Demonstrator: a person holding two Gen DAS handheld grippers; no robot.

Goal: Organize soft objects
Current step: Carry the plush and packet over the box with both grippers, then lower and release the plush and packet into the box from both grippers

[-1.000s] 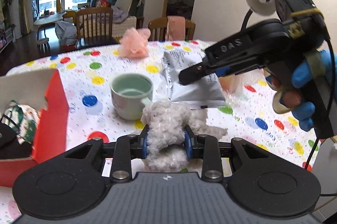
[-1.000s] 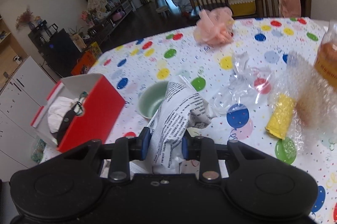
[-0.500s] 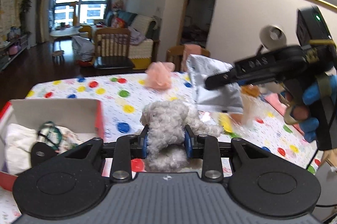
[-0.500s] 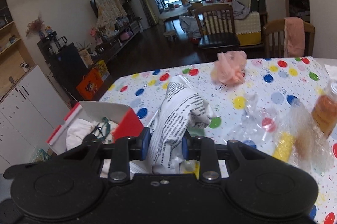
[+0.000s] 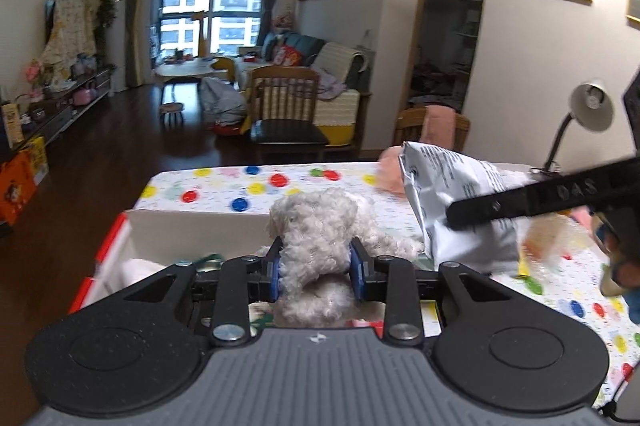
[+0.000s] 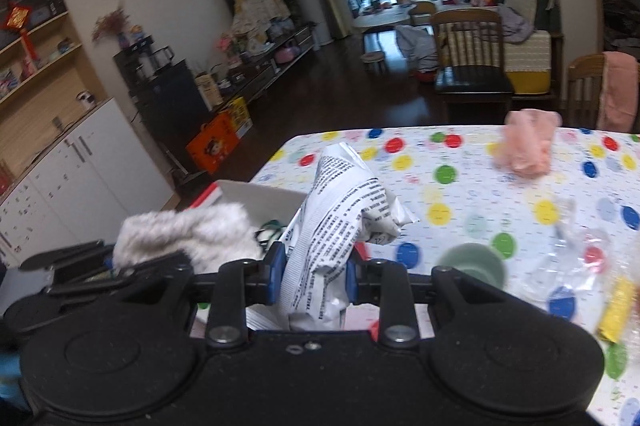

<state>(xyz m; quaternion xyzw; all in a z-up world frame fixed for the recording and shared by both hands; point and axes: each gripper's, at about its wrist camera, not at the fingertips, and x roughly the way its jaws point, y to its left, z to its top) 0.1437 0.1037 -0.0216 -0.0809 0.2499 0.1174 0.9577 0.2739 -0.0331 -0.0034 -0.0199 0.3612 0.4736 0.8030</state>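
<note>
Table (image 5: 224, 181) dropped lower, plush (image 5: 320, 238) and pouch (image 6: 340, 209) now over box (image 5: 192, 226)

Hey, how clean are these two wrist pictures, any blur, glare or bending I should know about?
Left wrist view: fisheye bends the walls; the bright window is blown out; the plush toy in the left gripper is sharp; the clear wrap at right is smeared. Right wrist view: the silver printed bag in the right gripper is crisp; the pink puff and the tablecloth look soft.
</note>
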